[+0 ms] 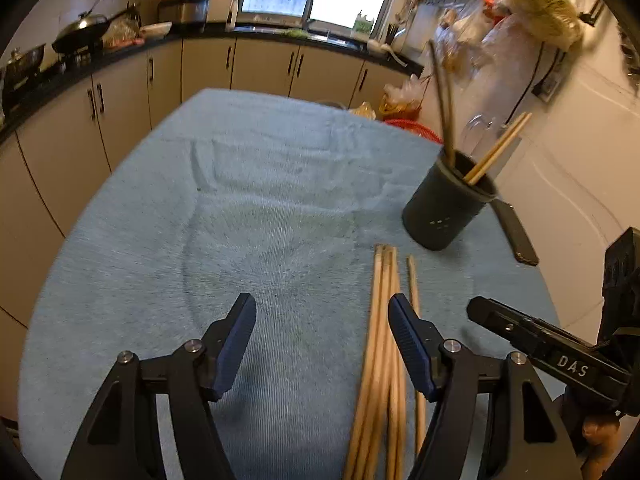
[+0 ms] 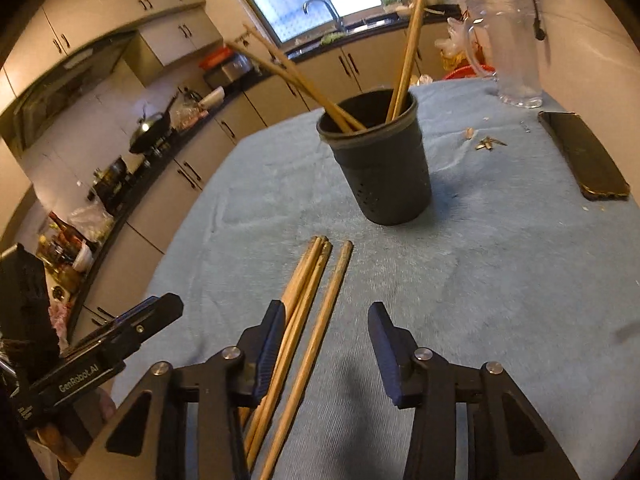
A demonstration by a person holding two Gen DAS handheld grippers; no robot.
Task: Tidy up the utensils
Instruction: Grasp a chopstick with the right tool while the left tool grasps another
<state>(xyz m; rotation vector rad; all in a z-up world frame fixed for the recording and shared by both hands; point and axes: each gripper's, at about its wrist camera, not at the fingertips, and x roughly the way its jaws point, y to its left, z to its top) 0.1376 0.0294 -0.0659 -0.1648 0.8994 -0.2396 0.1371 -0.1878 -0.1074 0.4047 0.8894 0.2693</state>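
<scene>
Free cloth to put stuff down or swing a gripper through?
Free: the cloth left of the chopsticks and cup; also between the chopsticks and the phone, near side. Crowded: around the cup, phone and glass jug at the far right corner.

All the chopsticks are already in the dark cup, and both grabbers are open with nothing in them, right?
Not quite. Only some chopsticks stand in the dark cup. A bunch of loose chopsticks lies flat on the blue cloth, as the right wrist view shows. The rest is right: the left gripper and right gripper are both open and hold nothing.
</scene>
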